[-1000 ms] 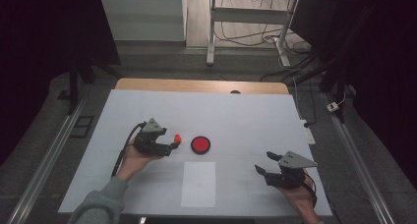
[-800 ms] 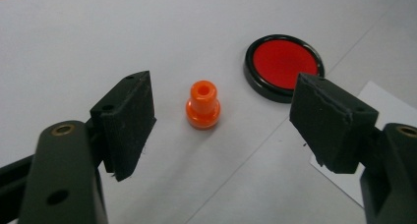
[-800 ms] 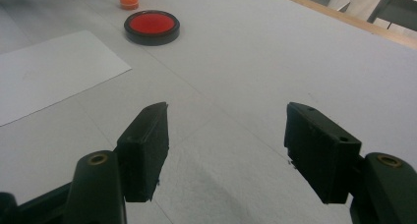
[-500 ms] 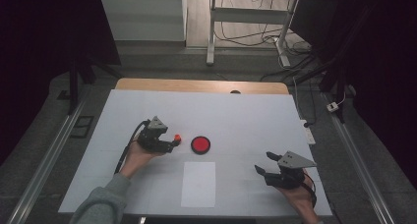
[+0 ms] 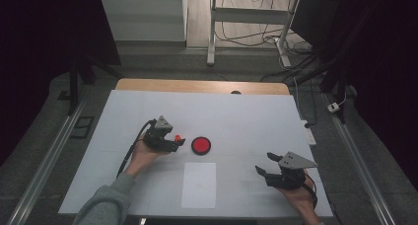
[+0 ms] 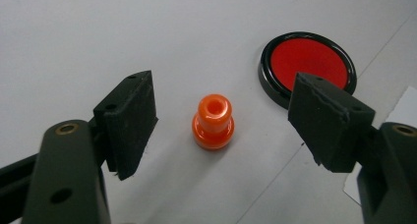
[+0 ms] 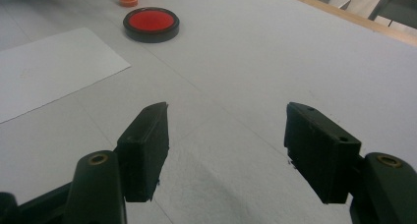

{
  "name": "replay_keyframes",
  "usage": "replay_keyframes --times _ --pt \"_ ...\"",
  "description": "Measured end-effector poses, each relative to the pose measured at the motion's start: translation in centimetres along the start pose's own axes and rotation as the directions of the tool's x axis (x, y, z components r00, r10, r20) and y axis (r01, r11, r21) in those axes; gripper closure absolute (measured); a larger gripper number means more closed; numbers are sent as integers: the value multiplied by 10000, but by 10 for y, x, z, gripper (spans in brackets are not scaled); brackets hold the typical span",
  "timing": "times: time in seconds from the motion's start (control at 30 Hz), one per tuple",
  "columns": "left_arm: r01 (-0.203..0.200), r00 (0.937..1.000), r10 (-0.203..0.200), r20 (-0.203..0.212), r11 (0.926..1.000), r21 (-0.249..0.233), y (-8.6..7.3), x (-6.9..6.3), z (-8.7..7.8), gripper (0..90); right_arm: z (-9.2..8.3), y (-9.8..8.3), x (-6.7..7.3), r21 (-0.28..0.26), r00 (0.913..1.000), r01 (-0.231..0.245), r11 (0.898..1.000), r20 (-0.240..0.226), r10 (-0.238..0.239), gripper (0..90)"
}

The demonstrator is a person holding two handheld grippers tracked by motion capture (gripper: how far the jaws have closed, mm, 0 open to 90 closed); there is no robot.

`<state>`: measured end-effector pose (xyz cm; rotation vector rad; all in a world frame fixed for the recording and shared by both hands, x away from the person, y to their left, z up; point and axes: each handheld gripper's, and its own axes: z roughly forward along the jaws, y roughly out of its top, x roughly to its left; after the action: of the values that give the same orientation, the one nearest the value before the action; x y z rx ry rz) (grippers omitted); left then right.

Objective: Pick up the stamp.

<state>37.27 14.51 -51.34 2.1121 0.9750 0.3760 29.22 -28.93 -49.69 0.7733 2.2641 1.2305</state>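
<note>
The left claw (image 6: pixel 221 121) is being held spread around the upright orange peg (image 6: pixel 213 122), untouched, beside the red disc (image 6: pixel 307 62) on the surface (image 5: pixel 246 116); compared with a second ago, it is being brought lower and nearer, its jaws narrowing slightly. The right claw (image 7: pixel 226 150) is being kept spread and empty, well apart.

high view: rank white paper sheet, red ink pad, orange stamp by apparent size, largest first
1. White paper sheet, plainly the largest.
2. Red ink pad, a round dish well smaller than the sheet.
3. Orange stamp, the smallest, partly hidden by the left gripper.
All lie at similar depth on the table, so the order is safe.
</note>
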Motion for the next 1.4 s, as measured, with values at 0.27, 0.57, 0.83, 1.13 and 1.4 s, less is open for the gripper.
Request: replay_keyframes --times 0.27,0.57,0.83,1.13,1.4 --pt "-107 9999 107 -106 9999 -6 -2 1 6 333 0 0 0 16 10000 -12 10000 -7 12 329" --pt "-297 9995 297 -135 9996 12 -4 2 7 409 1 0 0 29 10000 -14 10000 -8 14 329" --pt "-362 9992 366 -155 9990 255 -6 2 12 446 1 -1 0 42 10000 -24 10000 -30 24 329" --pt "-512 9985 518 -187 9982 308 -8 2 15 540 0 0 -1 14 10000 -8 10000 2 8 329" --pt "-575 9982 579 -124 9978 327 -8 3 15 657 -1 0 -2 37 9999 -18 10000 100 18 329"
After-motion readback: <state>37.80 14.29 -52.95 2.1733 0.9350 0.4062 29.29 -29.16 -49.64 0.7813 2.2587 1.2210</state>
